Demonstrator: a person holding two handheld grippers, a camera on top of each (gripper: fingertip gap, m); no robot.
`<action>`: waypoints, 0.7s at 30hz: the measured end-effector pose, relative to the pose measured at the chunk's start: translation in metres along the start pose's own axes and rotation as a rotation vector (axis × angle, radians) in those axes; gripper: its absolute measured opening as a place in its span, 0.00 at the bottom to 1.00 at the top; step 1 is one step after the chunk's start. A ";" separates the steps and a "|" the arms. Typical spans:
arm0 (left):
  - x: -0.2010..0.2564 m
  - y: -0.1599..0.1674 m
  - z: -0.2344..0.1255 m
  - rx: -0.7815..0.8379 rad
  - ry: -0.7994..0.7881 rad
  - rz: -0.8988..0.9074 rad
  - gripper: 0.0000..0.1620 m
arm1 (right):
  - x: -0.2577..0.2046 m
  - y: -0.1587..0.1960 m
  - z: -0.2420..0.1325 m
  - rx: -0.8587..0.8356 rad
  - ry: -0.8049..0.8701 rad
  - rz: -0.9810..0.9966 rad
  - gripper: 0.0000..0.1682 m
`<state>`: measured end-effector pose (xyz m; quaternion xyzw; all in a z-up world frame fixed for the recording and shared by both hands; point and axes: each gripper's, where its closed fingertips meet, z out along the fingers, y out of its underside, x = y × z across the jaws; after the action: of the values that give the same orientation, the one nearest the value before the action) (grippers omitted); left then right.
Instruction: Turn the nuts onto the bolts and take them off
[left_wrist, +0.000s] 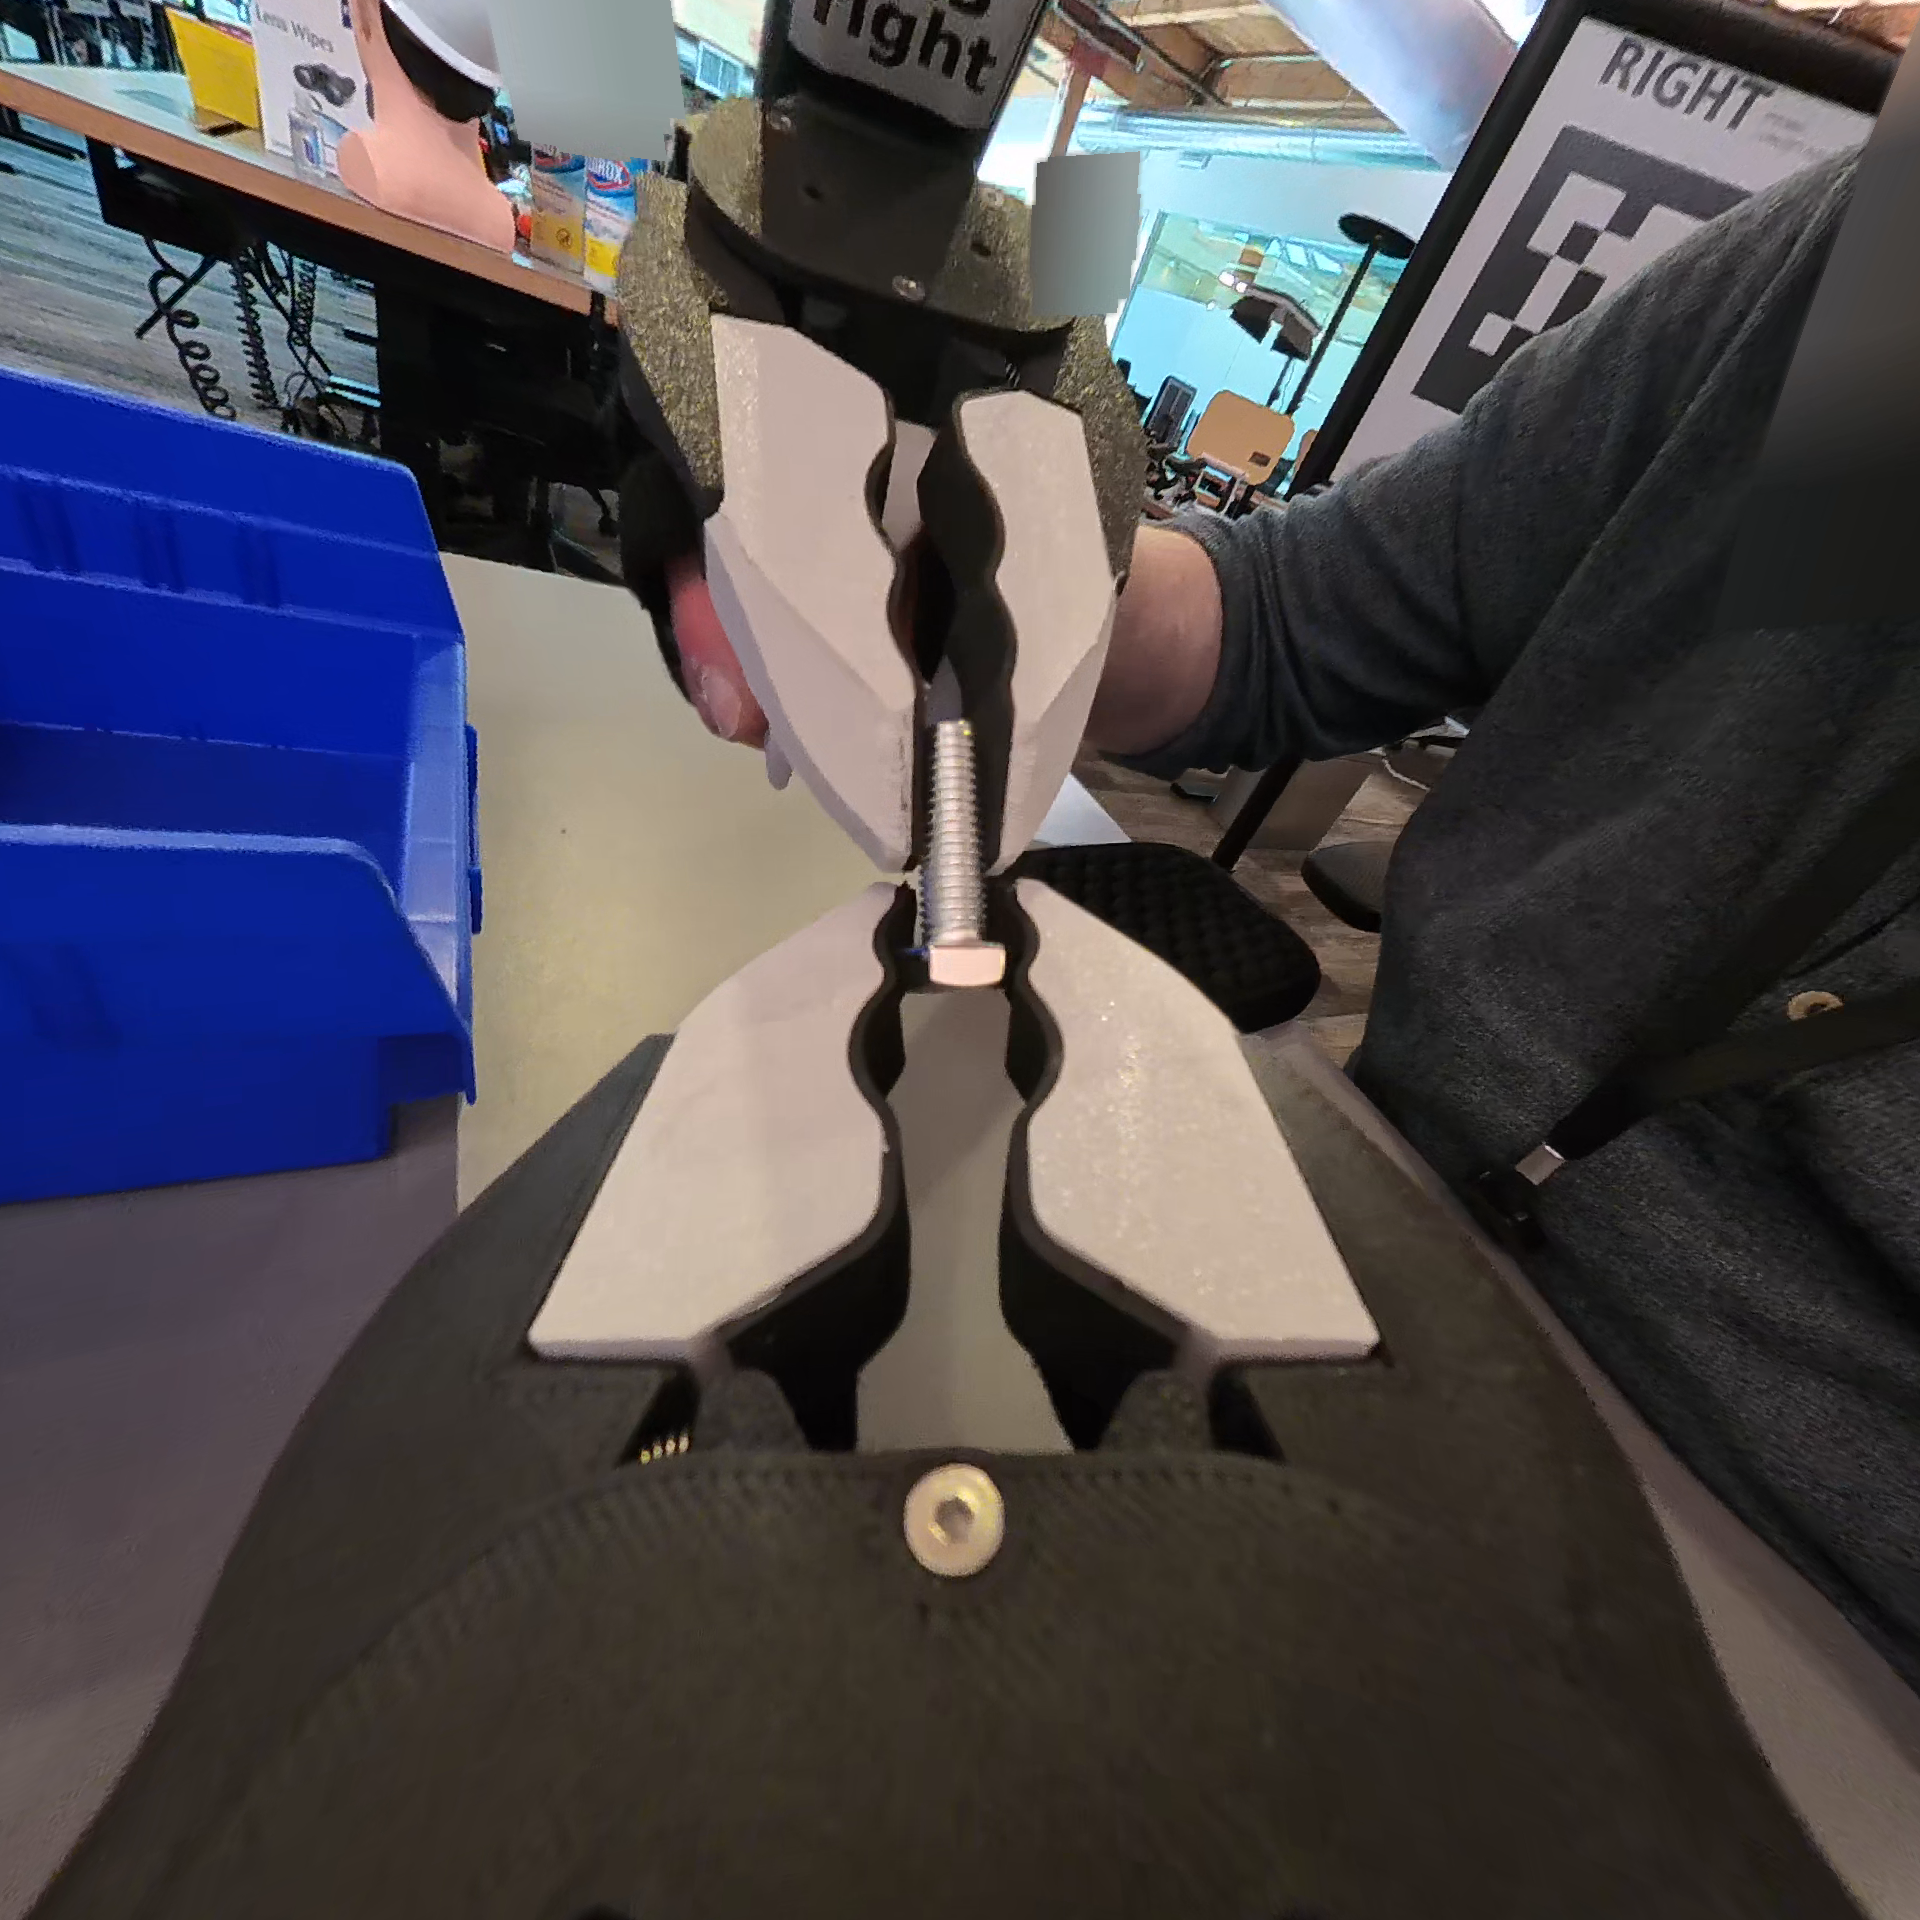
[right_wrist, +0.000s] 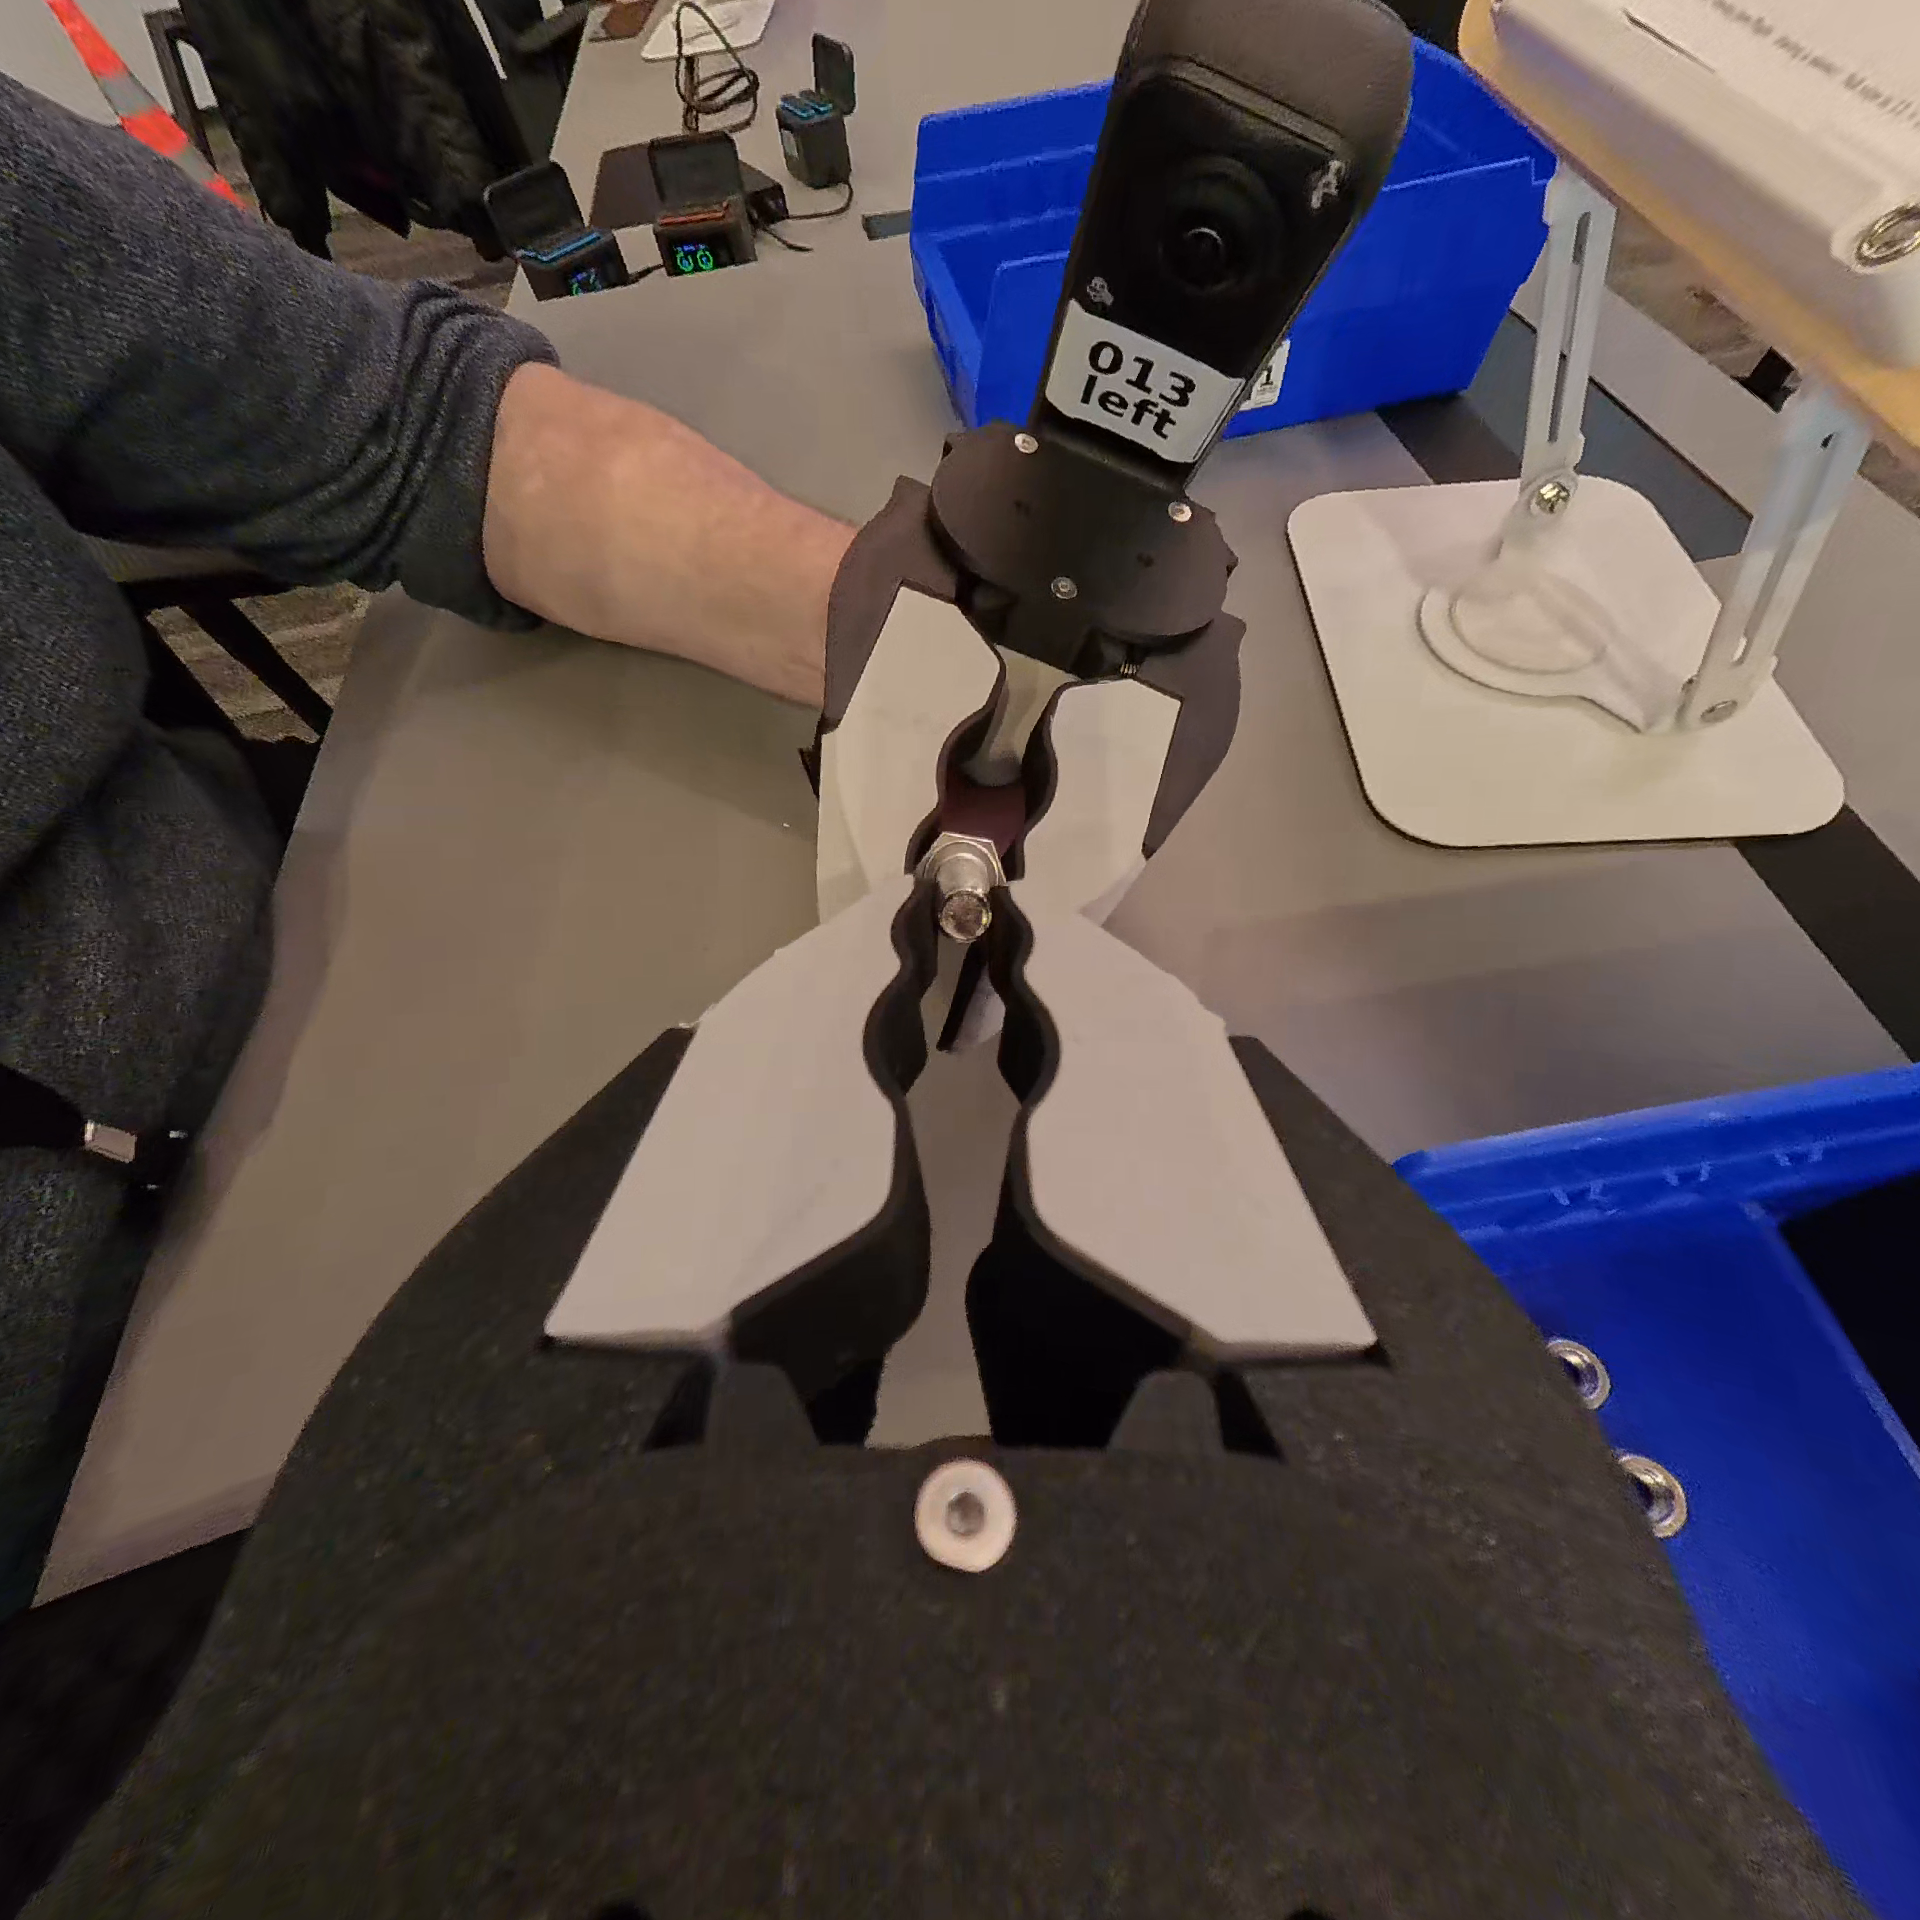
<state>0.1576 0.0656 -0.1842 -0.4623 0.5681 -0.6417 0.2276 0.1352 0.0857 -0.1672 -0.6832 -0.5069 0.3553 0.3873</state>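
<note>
Grey table in an open workroom, with blue bins beside the bolt. Left gripper pinches the bolt's hex head; right gripper closes around its threaded shank, tip to tip above the table. The nut shows only partly between the fingers.

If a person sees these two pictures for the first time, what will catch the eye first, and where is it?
First is the silver bolt, held in the air at the centre between the two tools, which meet tip to tip. The left tool grips its hex head, while the right tool closes around the threaded shaft. Next are the bright blue bins beside them on the grey table.
</note>
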 end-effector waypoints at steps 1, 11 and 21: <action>0.001 -0.002 -0.001 0.008 0.005 0.002 0.09 | 0.000 -0.002 -0.001 0.005 -0.002 0.004 0.05; -0.024 0.001 -0.011 0.024 -0.109 -0.017 0.00 | 0.128 -0.025 -0.074 -0.074 0.414 0.042 0.06; -0.034 0.018 -0.004 -0.070 -0.171 0.006 0.00 | 0.272 0.071 -0.079 -0.540 0.483 0.350 0.06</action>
<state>0.1654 0.0907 -0.2122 -0.5213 0.5699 -0.5791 0.2610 0.2973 0.3222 -0.2203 -0.9003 -0.3523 0.0992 0.2355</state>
